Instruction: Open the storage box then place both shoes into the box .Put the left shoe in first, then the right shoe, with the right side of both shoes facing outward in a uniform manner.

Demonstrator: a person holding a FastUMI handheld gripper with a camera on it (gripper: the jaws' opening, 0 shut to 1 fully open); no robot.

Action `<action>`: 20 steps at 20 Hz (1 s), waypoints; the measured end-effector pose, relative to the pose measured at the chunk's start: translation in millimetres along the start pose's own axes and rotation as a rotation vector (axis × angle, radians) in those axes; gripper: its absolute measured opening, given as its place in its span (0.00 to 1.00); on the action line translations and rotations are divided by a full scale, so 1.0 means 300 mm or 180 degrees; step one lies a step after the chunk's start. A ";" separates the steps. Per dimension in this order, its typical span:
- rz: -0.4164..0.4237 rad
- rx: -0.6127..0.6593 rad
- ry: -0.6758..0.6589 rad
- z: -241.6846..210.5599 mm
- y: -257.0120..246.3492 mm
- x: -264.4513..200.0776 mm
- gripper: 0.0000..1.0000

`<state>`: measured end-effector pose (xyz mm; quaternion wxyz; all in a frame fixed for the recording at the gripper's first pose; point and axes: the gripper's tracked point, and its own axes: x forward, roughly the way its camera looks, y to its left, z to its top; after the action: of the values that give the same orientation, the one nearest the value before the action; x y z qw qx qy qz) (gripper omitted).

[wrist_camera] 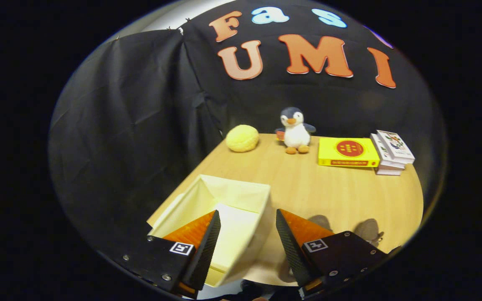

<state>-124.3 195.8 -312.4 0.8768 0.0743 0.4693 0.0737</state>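
Gripper [247, 217] spread wide, holding nothing; open storage box [224, 200] lies directly below and just ahead, its right wall between the fingers.

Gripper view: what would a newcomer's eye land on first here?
Probably the open cream storage box, empty, at the wooden table's near corner, its right wall between the open gripper's fingers. Beyond them, along the far edge, sit a yellow round plush, a penguin toy, a yellow box and stacked books.

Gripper-mounted fisheye looks forward and down across the table [308, 188], close above its near edge.
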 end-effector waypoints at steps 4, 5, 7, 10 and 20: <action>-0.0308 0.0094 0.0321 -0.187 -0.220 -0.008 0.81; -0.0372 0.0116 0.0373 -0.222 -0.265 -0.005 0.81; -0.0438 0.0186 0.0517 -0.306 -0.327 0.013 0.81; -0.0477 0.0241 0.0675 -0.402 -0.389 0.047 0.81; -0.0648 0.0386 0.0809 -0.502 -0.475 0.259 0.52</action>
<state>-198.8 81.1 -486.6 0.8072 0.0692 0.5851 -0.0351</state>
